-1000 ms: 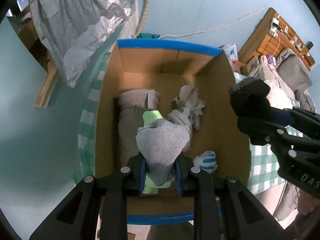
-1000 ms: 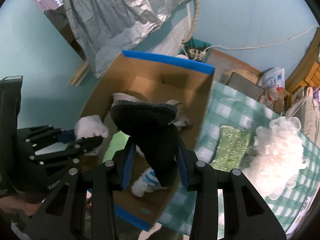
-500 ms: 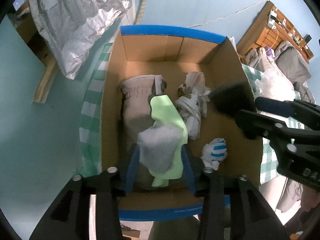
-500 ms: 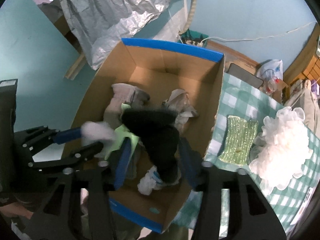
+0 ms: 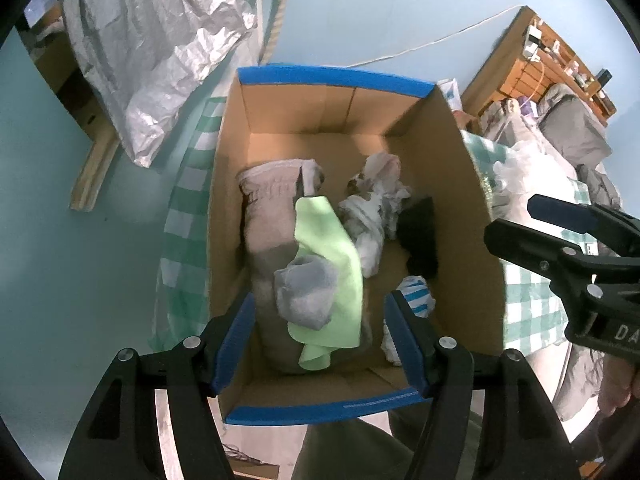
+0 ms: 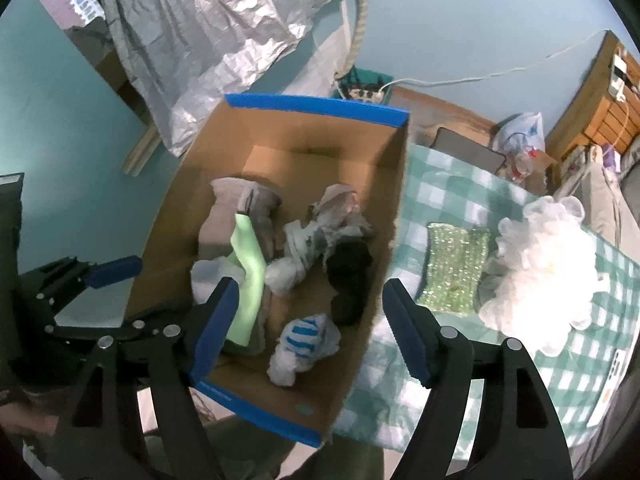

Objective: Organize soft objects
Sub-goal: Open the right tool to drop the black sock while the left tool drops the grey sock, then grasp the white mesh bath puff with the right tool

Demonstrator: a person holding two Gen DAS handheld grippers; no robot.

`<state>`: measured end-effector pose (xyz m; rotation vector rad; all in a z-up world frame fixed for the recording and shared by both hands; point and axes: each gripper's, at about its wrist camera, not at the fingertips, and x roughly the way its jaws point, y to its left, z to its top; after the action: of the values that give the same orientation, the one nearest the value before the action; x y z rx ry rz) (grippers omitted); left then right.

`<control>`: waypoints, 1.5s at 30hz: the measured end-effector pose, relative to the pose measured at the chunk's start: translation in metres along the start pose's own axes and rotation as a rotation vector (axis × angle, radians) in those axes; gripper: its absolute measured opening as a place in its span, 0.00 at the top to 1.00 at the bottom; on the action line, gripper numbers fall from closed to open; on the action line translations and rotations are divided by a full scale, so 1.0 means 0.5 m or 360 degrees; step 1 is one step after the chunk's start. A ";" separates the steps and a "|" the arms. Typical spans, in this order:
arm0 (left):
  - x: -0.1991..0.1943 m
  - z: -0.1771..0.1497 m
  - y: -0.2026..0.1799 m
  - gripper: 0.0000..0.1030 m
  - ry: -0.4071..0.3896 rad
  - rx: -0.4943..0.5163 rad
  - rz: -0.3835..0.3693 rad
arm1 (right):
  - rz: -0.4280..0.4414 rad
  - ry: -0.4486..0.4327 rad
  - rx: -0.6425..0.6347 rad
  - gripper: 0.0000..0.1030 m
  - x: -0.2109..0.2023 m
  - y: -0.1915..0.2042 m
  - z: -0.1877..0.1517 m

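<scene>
Below the opening left gripper (image 5: pixel 320 344) — grey sock (image 5: pixel 306 294), unheld.

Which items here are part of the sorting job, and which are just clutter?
Job: cardboard box; grey sock; black sock; green cloth; green sponge cloth; white bath pouf.
Clutter: silver foil sheet; white cable; wooden shelf.
</scene>
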<state>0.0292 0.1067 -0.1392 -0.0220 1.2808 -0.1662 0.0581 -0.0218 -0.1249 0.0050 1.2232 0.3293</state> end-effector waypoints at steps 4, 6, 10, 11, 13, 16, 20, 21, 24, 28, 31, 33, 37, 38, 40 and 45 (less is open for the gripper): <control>-0.019 0.006 -0.013 0.32 -0.0026 0.0037 -0.0026 | -0.0033 -0.0021 0.0062 0.26 -0.023 -0.024 -0.007; -0.025 0.009 -0.021 0.30 -0.0034 0.0055 -0.0033 | -0.0049 -0.0032 0.0097 0.25 -0.035 -0.040 -0.011; -0.032 0.017 -0.042 0.29 -0.0039 0.0100 -0.0038 | -0.0083 -0.0050 0.0176 0.25 -0.060 -0.083 -0.024; -0.032 0.019 -0.047 0.29 -0.0037 0.0104 -0.0035 | -0.0088 -0.0051 0.0190 0.25 -0.065 -0.092 -0.025; -0.035 0.025 -0.057 0.29 -0.0041 0.0113 -0.0036 | -0.0099 -0.0058 0.0215 0.25 -0.076 -0.110 -0.030; -0.039 0.031 -0.072 0.29 -0.0051 0.0112 -0.0029 | -0.0126 -0.0060 0.0242 0.25 -0.091 -0.141 -0.038; -0.039 0.040 -0.098 0.28 -0.0050 0.0121 -0.0018 | -0.0151 -0.0048 0.0272 0.25 -0.103 -0.184 -0.049; -0.038 0.042 -0.107 0.28 -0.0046 0.0123 -0.0013 | -0.0159 -0.0041 0.0284 0.25 -0.105 -0.198 -0.053; -0.036 0.049 -0.131 0.26 -0.0043 0.0124 -0.0013 | -0.0155 -0.0012 0.0329 0.24 -0.108 -0.242 -0.062; -0.026 0.064 -0.165 0.26 -0.0038 0.0136 -0.0004 | -0.0162 0.0027 0.0371 0.24 -0.109 -0.301 -0.070; -0.018 0.076 -0.197 0.26 -0.0032 0.0142 -0.0004 | -0.0176 0.0037 0.0390 0.24 -0.114 -0.339 -0.070; -0.013 0.084 -0.219 0.26 -0.0032 0.0147 0.0002 | -0.0194 0.0041 0.0397 0.24 -0.117 -0.369 -0.068; -0.001 0.101 -0.260 0.26 -0.0019 0.0150 0.0011 | -0.0203 0.0047 0.0413 0.24 -0.120 -0.417 -0.065; 0.002 0.105 -0.271 0.26 -0.0018 0.0154 0.0011 | -0.0209 0.0051 0.0415 0.24 -0.119 -0.429 -0.063; 0.006 0.111 -0.291 0.26 -0.0016 0.0163 0.0021 | -0.0209 0.0060 0.0425 0.24 -0.116 -0.451 -0.059; 0.022 0.135 -0.341 0.25 -0.0010 0.0174 0.0033 | -0.0178 0.0075 0.0453 0.24 -0.102 -0.502 -0.044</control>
<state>0.0775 -0.0683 -0.1115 0.0842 1.2639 -0.2179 0.0841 -0.2775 -0.1306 0.1748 1.3029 0.0562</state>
